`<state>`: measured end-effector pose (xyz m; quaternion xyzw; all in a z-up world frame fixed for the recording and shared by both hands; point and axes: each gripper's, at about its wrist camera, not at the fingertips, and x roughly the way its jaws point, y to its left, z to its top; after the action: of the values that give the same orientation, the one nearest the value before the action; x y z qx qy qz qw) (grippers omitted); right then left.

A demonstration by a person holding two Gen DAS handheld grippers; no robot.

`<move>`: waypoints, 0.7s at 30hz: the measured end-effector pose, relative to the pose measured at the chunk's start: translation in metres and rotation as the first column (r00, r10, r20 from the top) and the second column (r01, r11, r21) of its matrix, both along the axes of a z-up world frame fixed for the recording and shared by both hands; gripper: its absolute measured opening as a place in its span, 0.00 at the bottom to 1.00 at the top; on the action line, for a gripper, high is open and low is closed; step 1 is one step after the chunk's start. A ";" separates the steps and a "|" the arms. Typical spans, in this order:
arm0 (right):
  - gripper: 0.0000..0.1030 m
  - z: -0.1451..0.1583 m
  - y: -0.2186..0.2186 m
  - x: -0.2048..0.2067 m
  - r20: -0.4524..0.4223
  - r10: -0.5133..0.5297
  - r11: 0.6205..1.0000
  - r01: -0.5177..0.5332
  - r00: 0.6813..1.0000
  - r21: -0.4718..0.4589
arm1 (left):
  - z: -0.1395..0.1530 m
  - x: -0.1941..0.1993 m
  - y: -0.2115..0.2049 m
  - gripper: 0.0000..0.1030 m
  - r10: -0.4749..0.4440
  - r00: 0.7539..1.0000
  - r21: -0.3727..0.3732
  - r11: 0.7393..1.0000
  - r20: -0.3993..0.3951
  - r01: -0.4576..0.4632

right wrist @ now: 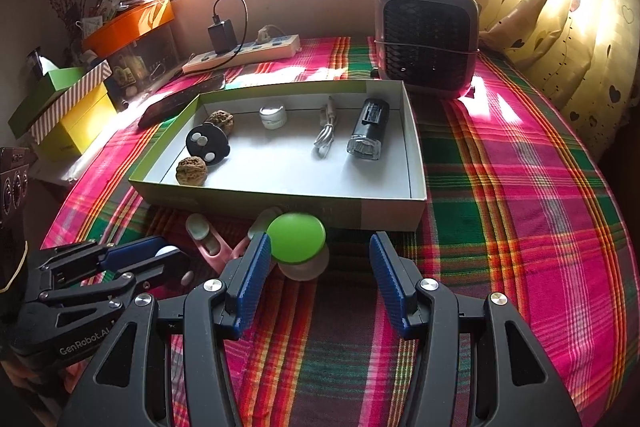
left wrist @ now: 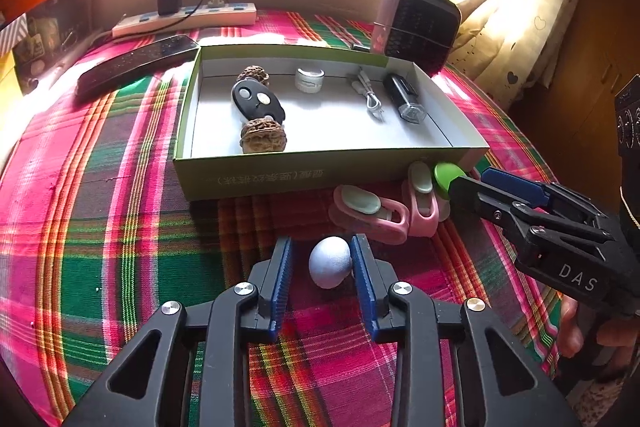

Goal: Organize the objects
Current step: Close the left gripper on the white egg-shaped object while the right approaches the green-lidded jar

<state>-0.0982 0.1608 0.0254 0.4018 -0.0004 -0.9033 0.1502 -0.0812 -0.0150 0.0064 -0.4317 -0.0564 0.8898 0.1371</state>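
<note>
At far left, on the plaid-covered worktop (right wrist: 500, 187): left tool (left wrist: 321, 243) partly closed, not yet gripping, straddling a pale blue egg (left wrist: 330, 263). One pad (left wrist: 362, 267) touching the egg's side, the other just short of it. Likely slips here: squeezing off-centre and squirting the smooth, rounded egg forward across the cloth, or pinching too near its narrow end and losing it on the lift.

Just beyond, towards the middle: two pink clips (left wrist: 372, 211) lying close together against the front wall of the shallow green box (right wrist: 280, 205). Easy to knock with a rolling egg or a swinging tool.

Further right: right tool (right wrist: 319, 239) wide open, holding nothing, set around a green-capped round piece (right wrist: 296, 237) that rests against one pad with the other well apart. Closing from this offset risks pushing the piece sideways rather than clamping it.

Both tools near each other in front of the box; collision possible if lifted together. Box wall to be cleared before any drop inside, or the load catches the rim.
</note>
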 end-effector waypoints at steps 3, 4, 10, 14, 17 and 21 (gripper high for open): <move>0.51 -0.001 -0.004 -0.002 0.001 0.004 1.000 -0.004 1.000 0.006 | 0.000 0.000 0.000 0.28 -0.003 1.000 -0.001 1.000 -0.003 0.003; 0.51 -0.001 -0.005 -0.003 0.000 0.007 1.000 -0.007 1.000 0.009 | 0.000 0.000 0.000 0.28 -0.004 1.000 -0.002 1.000 -0.003 0.004; 0.51 -0.003 -0.005 -0.007 0.002 -0.007 1.000 0.007 1.000 0.007 | 0.000 0.000 -0.001 0.28 -0.005 1.000 0.006 1.000 -0.003 0.005; 0.51 -0.002 -0.002 -0.005 -0.014 -0.030 1.000 0.030 0.999 0.002 | 0.001 -0.001 -0.001 0.28 -0.006 1.000 0.007 1.000 -0.004 0.006; 0.51 0.000 -0.001 -0.004 -0.021 -0.036 0.999 0.036 0.999 0.013 | 0.001 -0.001 -0.002 0.28 -0.006 1.000 0.007 1.000 -0.004 0.006; 0.51 0.000 -0.002 -0.004 -0.014 -0.038 0.998 0.039 0.999 0.044 | 0.001 -0.001 -0.002 0.28 -0.005 1.000 0.007 1.000 -0.004 0.006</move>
<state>-0.1025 0.1589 0.0254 0.3990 0.0127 -0.9085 0.1237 -0.0819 -0.0168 0.0072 -0.4297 -0.0581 0.8900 0.1412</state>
